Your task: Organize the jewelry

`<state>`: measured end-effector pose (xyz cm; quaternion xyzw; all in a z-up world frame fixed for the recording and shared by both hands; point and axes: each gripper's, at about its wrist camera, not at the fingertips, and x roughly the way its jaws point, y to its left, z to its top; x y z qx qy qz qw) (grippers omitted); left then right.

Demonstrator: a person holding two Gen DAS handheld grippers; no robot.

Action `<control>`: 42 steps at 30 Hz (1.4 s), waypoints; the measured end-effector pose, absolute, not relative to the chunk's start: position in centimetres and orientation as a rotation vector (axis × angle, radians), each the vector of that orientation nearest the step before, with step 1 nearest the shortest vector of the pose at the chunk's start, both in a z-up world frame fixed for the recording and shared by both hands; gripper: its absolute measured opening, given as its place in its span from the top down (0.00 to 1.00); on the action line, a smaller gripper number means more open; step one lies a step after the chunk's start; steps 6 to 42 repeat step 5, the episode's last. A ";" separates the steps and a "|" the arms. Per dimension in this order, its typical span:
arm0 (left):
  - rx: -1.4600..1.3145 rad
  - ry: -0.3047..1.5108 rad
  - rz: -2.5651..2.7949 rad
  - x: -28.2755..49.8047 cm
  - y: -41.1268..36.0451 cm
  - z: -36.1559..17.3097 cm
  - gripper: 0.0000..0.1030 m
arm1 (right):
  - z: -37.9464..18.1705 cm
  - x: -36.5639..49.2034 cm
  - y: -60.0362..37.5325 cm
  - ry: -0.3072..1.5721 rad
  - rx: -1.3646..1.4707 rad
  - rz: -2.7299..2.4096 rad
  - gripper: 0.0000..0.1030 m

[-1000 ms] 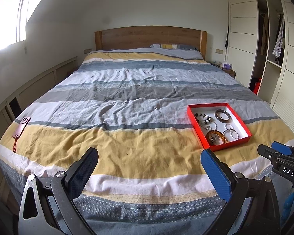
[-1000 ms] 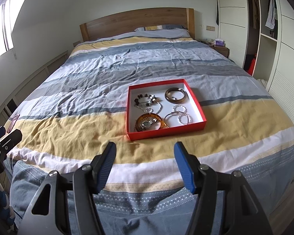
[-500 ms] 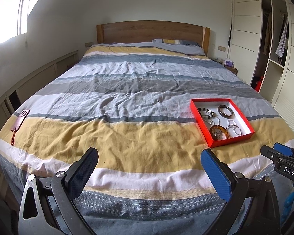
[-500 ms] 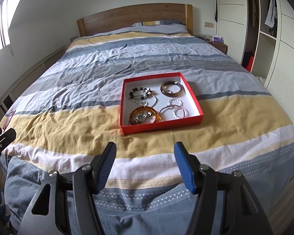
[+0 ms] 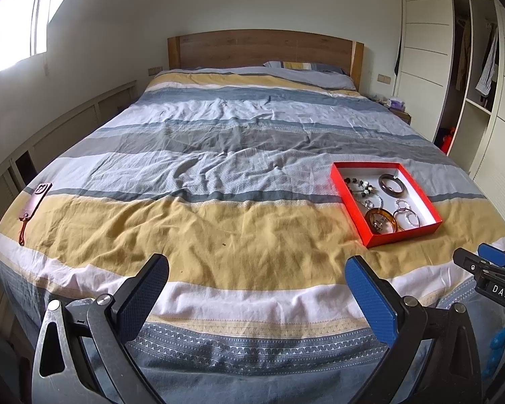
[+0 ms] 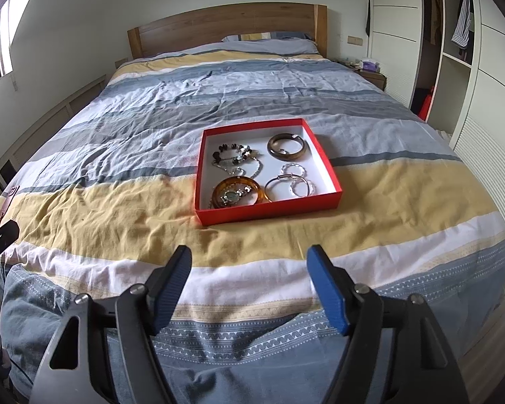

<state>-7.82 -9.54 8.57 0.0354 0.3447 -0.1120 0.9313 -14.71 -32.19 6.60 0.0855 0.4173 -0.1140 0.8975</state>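
With both the left gripper (image 5: 256, 281) and right gripper (image 6: 249, 271) spread empty, you did best approaching the shallow red cardboard tray (image 6: 268, 209) squarely, targeting its amber bangle (image 6: 236, 195).

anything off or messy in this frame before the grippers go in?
Mostly the red tray: jewelry lies loose and overlapping, a watch sits inside the amber bangle, chains tangle with the beaded bracelet. A phone lies at the bed's left edge. Nothing spilled or visibly damaged.
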 end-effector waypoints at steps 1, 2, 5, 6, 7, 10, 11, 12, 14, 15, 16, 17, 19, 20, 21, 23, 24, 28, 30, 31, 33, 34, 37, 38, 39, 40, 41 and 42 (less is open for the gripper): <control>0.074 0.707 -0.230 -7.8 -9.6 8.5 0.01 | 6.6 -14.7 -32.2 0.864 0.175 -0.237 0.32; 0.075 0.708 -0.230 -7.8 -9.6 8.5 0.01 | 6.6 -14.7 -32.2 0.863 0.176 -0.236 0.32; 0.077 0.714 -0.230 -7.8 -9.7 8.3 0.01 | 6.6 -14.7 -32.2 0.863 0.177 -0.236 0.32; 0.077 0.714 -0.230 -7.8 -9.7 8.3 0.01 | 6.6 -14.7 -32.2 0.863 0.177 -0.236 0.32; 0.077 0.714 -0.230 -7.8 -9.7 8.3 0.01 | 6.6 -14.7 -32.2 0.863 0.177 -0.236 0.32; 0.077 0.714 -0.230 -7.8 -9.7 8.3 0.01 | 6.6 -14.7 -32.2 0.863 0.177 -0.236 0.32; 0.077 0.714 -0.230 -7.8 -9.7 8.3 0.01 | 6.6 -14.7 -32.2 0.863 0.177 -0.236 0.32; 0.077 0.714 -0.230 -7.8 -9.7 8.3 0.01 | 6.6 -14.7 -32.2 0.863 0.177 -0.236 0.32; 0.077 0.714 -0.230 -7.8 -9.7 8.3 0.01 | 6.6 -14.7 -32.2 0.863 0.177 -0.236 0.32; 0.077 0.714 -0.230 -7.8 -9.7 8.3 0.01 | 6.6 -14.7 -32.2 0.863 0.177 -0.236 0.32; 0.077 0.714 -0.230 -7.8 -9.7 8.3 0.01 | 6.6 -14.7 -32.2 0.863 0.177 -0.236 0.32; 0.077 0.714 -0.230 -7.8 -9.7 8.3 0.01 | 6.6 -14.7 -32.2 0.863 0.177 -0.236 0.32; 0.077 0.714 -0.230 -7.8 -9.7 8.3 0.01 | 6.6 -14.7 -32.2 0.863 0.177 -0.236 0.32; 0.077 0.714 -0.230 -7.8 -9.7 8.3 0.01 | 6.6 -14.7 -32.2 0.863 0.177 -0.236 0.32; 0.077 0.714 -0.230 -7.8 -9.7 8.3 0.01 | 6.6 -14.7 -32.2 0.863 0.177 -0.236 0.32; 0.077 0.714 -0.230 -7.8 -9.7 8.3 0.01 | 6.6 -14.7 -32.2 0.863 0.177 -0.236 0.32; 0.077 0.714 -0.230 -7.8 -9.7 8.3 0.01 | 6.6 -14.7 -32.2 0.863 0.177 -0.236 0.32; 0.077 0.714 -0.230 -7.8 -9.7 8.3 0.01 | 6.6 -14.7 -32.2 0.863 0.177 -0.236 0.32; 0.077 0.714 -0.230 -7.8 -9.7 8.3 0.01 | 6.6 -14.7 -32.2 0.863 0.177 -0.236 0.32; 0.077 0.714 -0.230 -7.8 -9.7 8.3 0.01 | 6.6 -14.7 -32.2 0.863 0.177 -0.236 0.32; 0.077 0.714 -0.230 -7.8 -9.7 8.3 0.01 | 6.6 -14.7 -32.2 0.863 0.177 -0.236 0.32; 0.077 0.714 -0.230 -7.8 -9.7 8.3 0.01 | 6.6 -14.7 -32.2 0.863 0.177 -0.236 0.32; 0.077 0.714 -0.230 -7.8 -9.7 8.3 0.01 | 6.6 -14.7 -32.2 0.863 0.177 -0.236 0.32; 0.077 0.714 -0.230 -7.8 -9.7 8.3 0.01 | 6.6 -14.7 -32.2 0.863 0.177 -0.236 0.32; 0.077 0.714 -0.230 -7.8 -9.7 8.3 0.01 | 6.6 -14.7 -32.2 0.863 0.177 -0.236 0.32; 0.077 0.714 -0.230 -7.8 -9.7 8.3 0.01 | 6.6 -14.7 -32.2 0.863 0.177 -0.236 0.32; 0.077 0.714 -0.230 -7.8 -9.7 8.3 0.01 | 6.6 -14.7 -32.2 0.863 0.177 -0.236 0.32; 0.077 0.714 -0.230 -7.8 -9.7 8.3 0.01 | 6.6 -14.7 -32.2 0.863 0.177 -0.236 0.32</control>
